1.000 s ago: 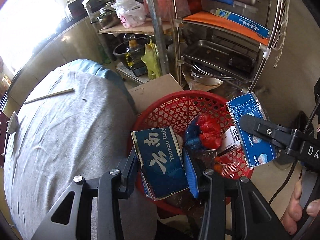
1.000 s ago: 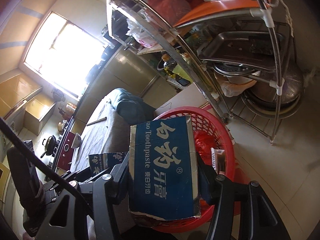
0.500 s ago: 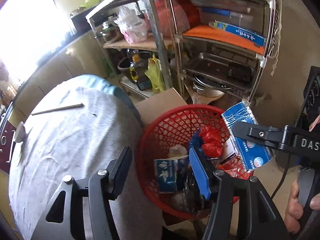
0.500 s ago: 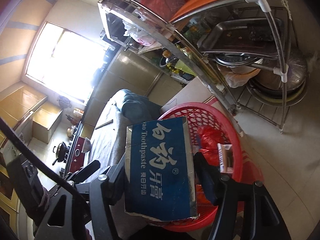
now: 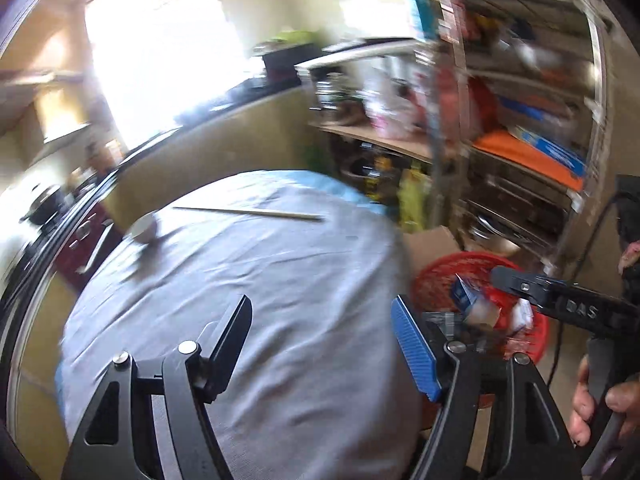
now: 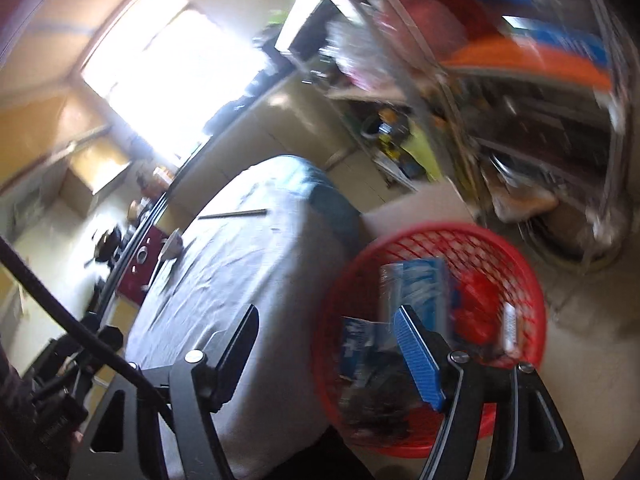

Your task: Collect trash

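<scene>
A red mesh basket [image 6: 520,264] [image 5: 440,272] stands on the floor beside a round table under a grey cloth [image 5: 260,280] [image 6: 248,272]. Blue toothpaste boxes [image 6: 416,284] [image 5: 464,296] and red wrappers [image 6: 476,300] lie inside it. My left gripper [image 5: 320,320] hangs over the cloth, its jaws opening with nothing between them. My right gripper [image 6: 326,332] hovers at the table's edge beside the basket, jaws also opening and empty. On the cloth lie a thin stick [image 5: 248,212] [image 6: 232,213] and a small bowl [image 5: 144,228] [image 6: 172,244]. Both views are blurred.
A metal rack [image 5: 520,160] [image 6: 540,120] crowded with trays, bags and bottles stands behind the basket. A cardboard sheet [image 5: 430,244] leans next to the basket. A counter with a stove [image 6: 108,244] runs along the left under a bright window. A hand [image 5: 600,396] grips the right tool.
Both grippers let go of their blue boxes, which dropped into the red basket. Both jaws opened wider, and both hands rose and swung left toward the table.
</scene>
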Demonstrator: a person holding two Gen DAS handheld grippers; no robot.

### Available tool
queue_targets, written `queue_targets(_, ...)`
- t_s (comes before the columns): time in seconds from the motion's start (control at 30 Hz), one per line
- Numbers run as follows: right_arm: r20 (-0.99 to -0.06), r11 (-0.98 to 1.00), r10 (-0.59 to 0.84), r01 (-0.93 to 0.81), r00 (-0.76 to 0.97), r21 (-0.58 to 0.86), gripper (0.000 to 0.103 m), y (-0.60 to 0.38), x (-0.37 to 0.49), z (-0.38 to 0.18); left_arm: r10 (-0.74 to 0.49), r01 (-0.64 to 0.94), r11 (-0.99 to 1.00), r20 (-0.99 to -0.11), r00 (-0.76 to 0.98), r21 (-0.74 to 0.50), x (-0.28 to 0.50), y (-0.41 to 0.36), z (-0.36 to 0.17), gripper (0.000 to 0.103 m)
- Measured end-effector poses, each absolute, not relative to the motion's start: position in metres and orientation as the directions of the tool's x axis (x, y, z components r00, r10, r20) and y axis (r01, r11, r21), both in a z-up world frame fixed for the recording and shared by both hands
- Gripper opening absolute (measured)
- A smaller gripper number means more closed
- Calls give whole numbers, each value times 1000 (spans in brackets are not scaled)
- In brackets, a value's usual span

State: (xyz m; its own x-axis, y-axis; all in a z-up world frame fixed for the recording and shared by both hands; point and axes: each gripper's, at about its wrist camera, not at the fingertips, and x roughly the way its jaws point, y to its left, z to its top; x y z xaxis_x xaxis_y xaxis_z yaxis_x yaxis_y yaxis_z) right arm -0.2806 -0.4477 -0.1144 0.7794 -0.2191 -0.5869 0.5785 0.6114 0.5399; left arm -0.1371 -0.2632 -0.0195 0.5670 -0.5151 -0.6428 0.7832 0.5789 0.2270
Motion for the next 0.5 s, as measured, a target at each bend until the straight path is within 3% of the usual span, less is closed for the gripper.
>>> queue_targets(0.13,-534,737,-194,482,823,474,74,-399,-253,-77,-472,696,683,-593,652,221,-118,-209,0,74)
queue_targets(0.23,-503,811,-160,403,850,424,74,-359,-230,-53,-419,617,756,-563,712,219,-102,-168,11,84)
queue_targets(0.5,-473,942,-65,211,879,262,74,-245,-176,-9,-266,398,899,-492,829,184,-71,-70,34,86)
